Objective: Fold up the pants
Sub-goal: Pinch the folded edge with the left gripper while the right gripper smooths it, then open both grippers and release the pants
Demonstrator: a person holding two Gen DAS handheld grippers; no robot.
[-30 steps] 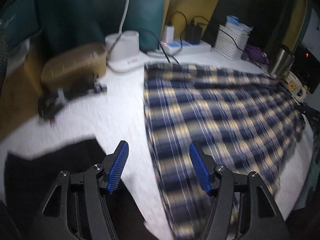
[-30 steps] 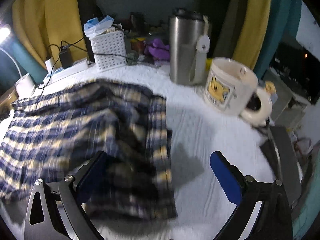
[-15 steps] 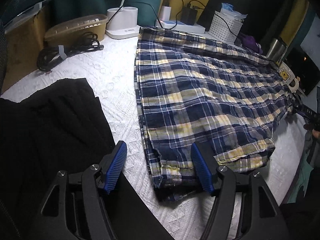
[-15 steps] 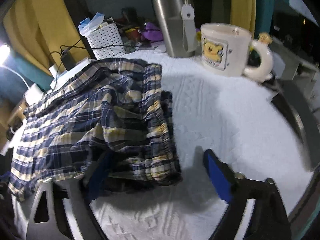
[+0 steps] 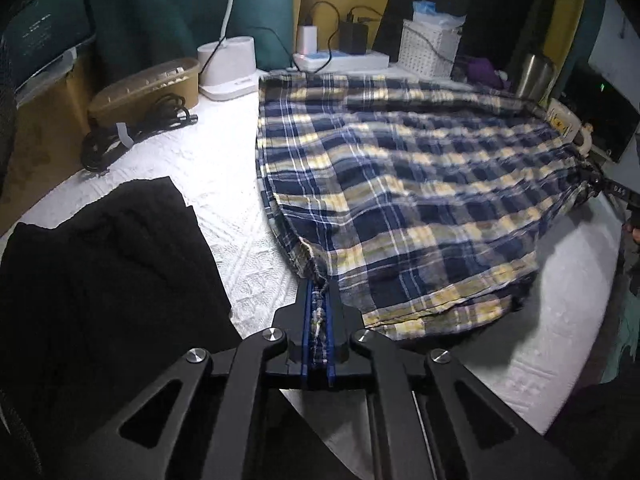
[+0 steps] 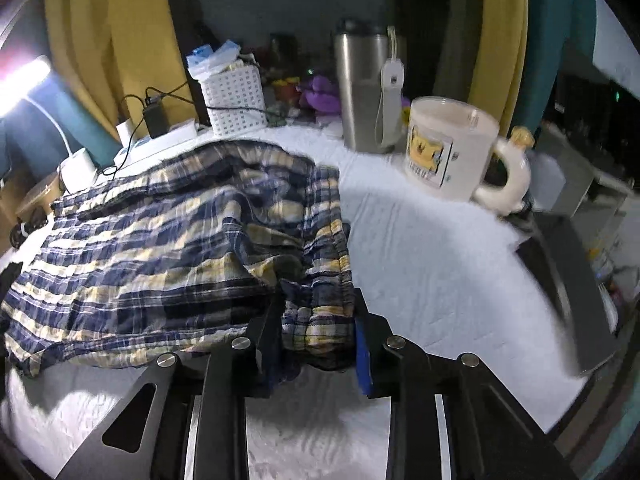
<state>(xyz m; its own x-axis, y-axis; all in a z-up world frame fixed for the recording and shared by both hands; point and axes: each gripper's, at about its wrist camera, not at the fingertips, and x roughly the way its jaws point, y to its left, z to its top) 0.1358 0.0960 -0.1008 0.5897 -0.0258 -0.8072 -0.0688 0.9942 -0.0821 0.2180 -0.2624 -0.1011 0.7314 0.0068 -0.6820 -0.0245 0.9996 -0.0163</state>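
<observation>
1. The blue, white and yellow plaid cotton pants (image 5: 400, 184) lie spread across the white textured table cover (image 5: 224, 184), reaching from the power strip at the back to the near edge.
2. The left gripper (image 5: 319, 312) has just been closing and is now clamped tight on a near corner of the plaid pants, a thin strip of the fabric squeezed between its blue pads.
3. From that pinched corner the cloth rises slightly off the cover, leaving a dark shadow under the near hem.
4. The right gripper (image 6: 316, 320) has just been closing too; its jaws press on a thick bunched wad of the gathered end of the pants (image 6: 180, 248).
5. A black garment (image 5: 100, 280) lies on the cover to the left of the left gripper, apart from the pants.
6. Behind the pants stand a white slotted plastic basket (image 6: 234, 102), a steel tumbler (image 6: 366, 88) and a cream ceramic mug with a yellow bear picture (image 6: 448, 148).
7. A white lamp base (image 5: 228, 68) and a tan oval box (image 5: 148, 88) sit at the far left, with coiled black cable (image 5: 132, 136) in front of the box.
</observation>
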